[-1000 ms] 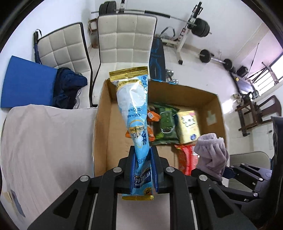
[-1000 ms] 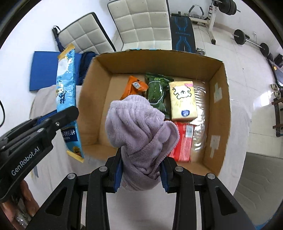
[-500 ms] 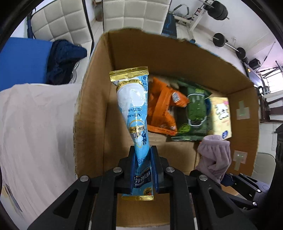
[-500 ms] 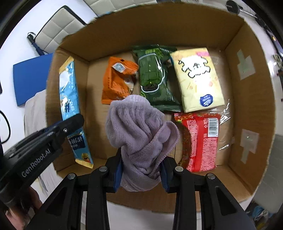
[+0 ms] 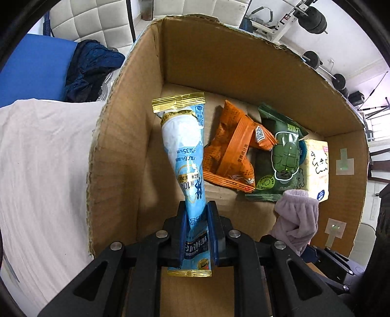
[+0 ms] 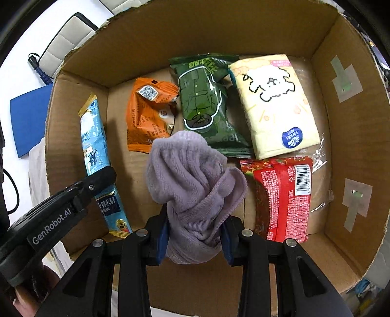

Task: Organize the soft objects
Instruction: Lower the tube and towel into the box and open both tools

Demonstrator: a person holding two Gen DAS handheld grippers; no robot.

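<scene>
My left gripper [image 5: 197,234] is clamped on the lower end of a long blue ice-cream packet [image 5: 187,156], gold-sealed at both ends; it stands up the middle of the left wrist frame, inside the cardboard box [image 5: 117,151] near its left wall. My right gripper [image 6: 195,235] is pinched on a bunched purple cloth [image 6: 192,180], centre of the right wrist frame, above the box floor.

On the floor of the box: an orange snack bag [image 6: 148,114] left of centre, a green packet [image 6: 204,102] just beside it, a yellow tissue pack [image 6: 273,102] at upper right touching the green one, a red packet [image 6: 285,197] at lower right under the tissues.

Left wrist frame, left side: pale sheet [image 5: 41,175]; upper left, blue pad [image 5: 31,70] and dark garment [image 5: 90,68]; quilted white chairs [image 5: 97,19] along the top.
</scene>
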